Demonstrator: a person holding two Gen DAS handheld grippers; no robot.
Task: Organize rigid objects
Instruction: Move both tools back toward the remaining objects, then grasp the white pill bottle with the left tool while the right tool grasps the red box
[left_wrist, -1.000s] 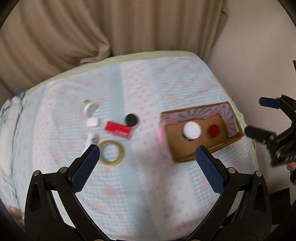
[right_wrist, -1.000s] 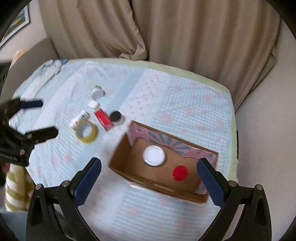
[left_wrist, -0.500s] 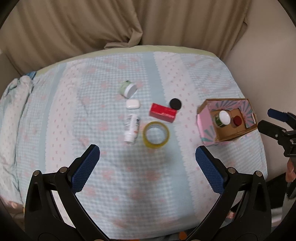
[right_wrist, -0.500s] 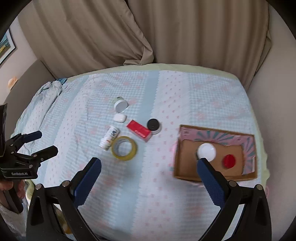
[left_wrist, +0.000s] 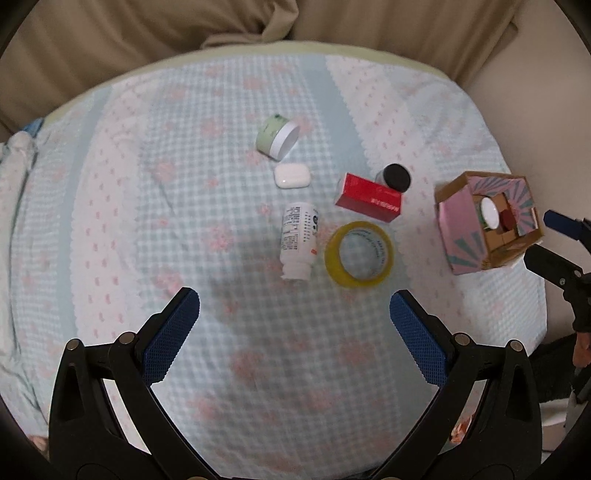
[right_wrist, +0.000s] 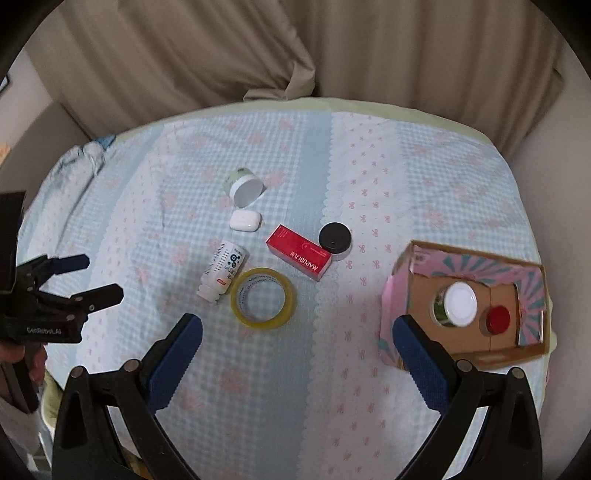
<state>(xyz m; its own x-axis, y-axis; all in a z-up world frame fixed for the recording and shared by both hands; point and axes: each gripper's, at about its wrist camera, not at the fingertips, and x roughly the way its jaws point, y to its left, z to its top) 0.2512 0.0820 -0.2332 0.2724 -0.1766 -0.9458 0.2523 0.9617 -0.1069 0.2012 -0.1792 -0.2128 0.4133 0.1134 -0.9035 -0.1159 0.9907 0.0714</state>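
Two wrist views over a bed (right_wrist: 369, 387) covered by a light blue checked cloth with pink motifs; beige curtains (right_wrist: 332, 48) hang behind its far edge.

Left tongs (left_wrist: 293, 314): blue-padded fingers spread wide, holding nothing, poised above the near middle of the bed. In the right wrist view they appear at the bed's left edge (right_wrist: 92, 280), also spread.

Right tongs (right_wrist: 297, 339): spread wide and empty, above the near part of the bed; in the left wrist view they show at the right edge (left_wrist: 550, 240).

Loose items lie grouped around the middle of the bed:
- green jar (right_wrist: 242, 186) with a white lid, lying on its side, farthest from the near edge;
- white earbud case (right_wrist: 245, 220), just on the near side of that jar;
- white bottle (right_wrist: 222, 269) on its side, cap end toward the near edge;
- yellow tape roll (right_wrist: 263, 298), flat, just beside the bottle on its right;
- red carton (right_wrist: 298, 257), lying flat, on the far right of the tape roll;
- black-lidded jar (right_wrist: 335, 238), upright, touching the carton's far right end.

Cardboard box (right_wrist: 509, 352), pink and teal patterned outside, sits open near the bed's right edge, well apart from the group. Inside it stand a white-lidded jar (right_wrist: 459, 304) and a red-lidded jar (right_wrist: 497, 320), side by side.
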